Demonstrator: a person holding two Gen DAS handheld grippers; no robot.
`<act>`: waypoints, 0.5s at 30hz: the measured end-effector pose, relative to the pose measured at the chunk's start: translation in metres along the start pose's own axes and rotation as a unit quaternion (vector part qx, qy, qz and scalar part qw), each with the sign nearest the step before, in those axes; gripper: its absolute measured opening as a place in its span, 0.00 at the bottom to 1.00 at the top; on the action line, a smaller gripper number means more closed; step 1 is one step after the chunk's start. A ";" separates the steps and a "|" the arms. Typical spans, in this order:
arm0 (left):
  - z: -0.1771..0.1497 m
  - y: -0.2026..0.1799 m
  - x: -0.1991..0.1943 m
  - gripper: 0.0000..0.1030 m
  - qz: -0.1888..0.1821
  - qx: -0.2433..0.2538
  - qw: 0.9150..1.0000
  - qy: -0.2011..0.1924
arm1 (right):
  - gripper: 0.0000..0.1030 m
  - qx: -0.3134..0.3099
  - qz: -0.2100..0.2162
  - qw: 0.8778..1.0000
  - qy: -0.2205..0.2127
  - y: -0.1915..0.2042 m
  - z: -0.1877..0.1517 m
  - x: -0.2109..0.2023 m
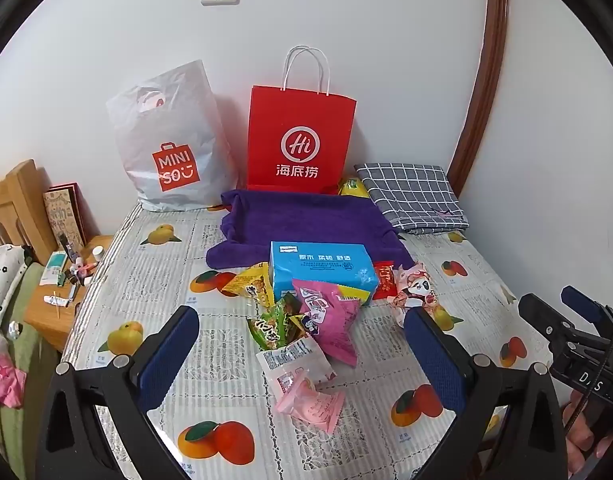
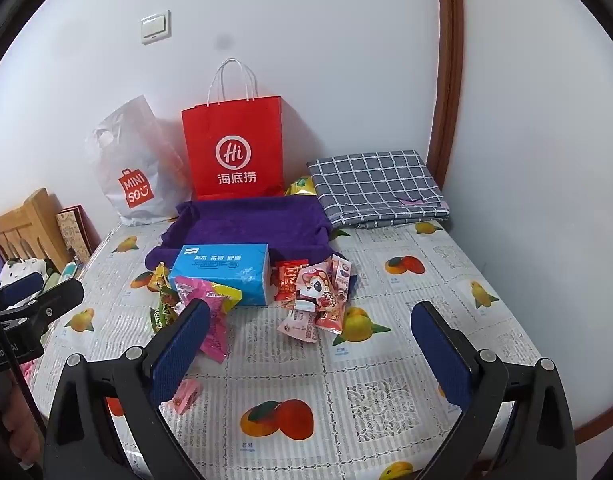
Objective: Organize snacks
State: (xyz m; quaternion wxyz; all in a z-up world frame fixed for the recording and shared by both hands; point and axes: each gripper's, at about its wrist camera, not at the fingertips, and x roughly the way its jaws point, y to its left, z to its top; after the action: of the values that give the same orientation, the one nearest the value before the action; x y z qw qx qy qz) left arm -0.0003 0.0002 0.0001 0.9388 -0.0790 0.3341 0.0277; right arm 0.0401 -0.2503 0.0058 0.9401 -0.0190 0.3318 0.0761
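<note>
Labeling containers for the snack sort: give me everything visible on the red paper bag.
The red paper bag stands upright at the back of the table, close to or against the white wall. It looks like stiff, matte paper with crisp folded edges and two white twisted-cord handles standing up from its top. A white circular "Hi" logo with white Chinese characters beneath marks its front. The purple towel lies against its base, the white Miniso plastic bag leans beside it, and a yellow packet peeks out at its other lower corner. Contents not visible.

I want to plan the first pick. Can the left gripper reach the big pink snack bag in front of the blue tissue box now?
Probably yes. The left gripper is wide open and empty, and the big pink snack bag lies on top of the pile before the blue tissue box, with nothing above it.
</note>
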 end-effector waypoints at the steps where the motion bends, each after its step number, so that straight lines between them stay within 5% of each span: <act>1: 0.000 0.000 0.000 1.00 0.000 0.000 1.000 0.000 | 0.97 0.000 0.001 1.000 0.000 0.000 0.000 0.000; 15: -0.002 -0.001 -0.004 1.00 0.000 0.001 1.000 -0.001 | 0.97 0.002 0.000 1.000 0.000 0.000 -0.001 0.000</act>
State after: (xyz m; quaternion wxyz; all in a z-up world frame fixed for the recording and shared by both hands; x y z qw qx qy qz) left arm -0.0050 -0.0011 0.0015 0.9391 -0.0780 0.3337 0.0273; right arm 0.0396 -0.2504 0.0049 0.9402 -0.0176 0.3318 0.0754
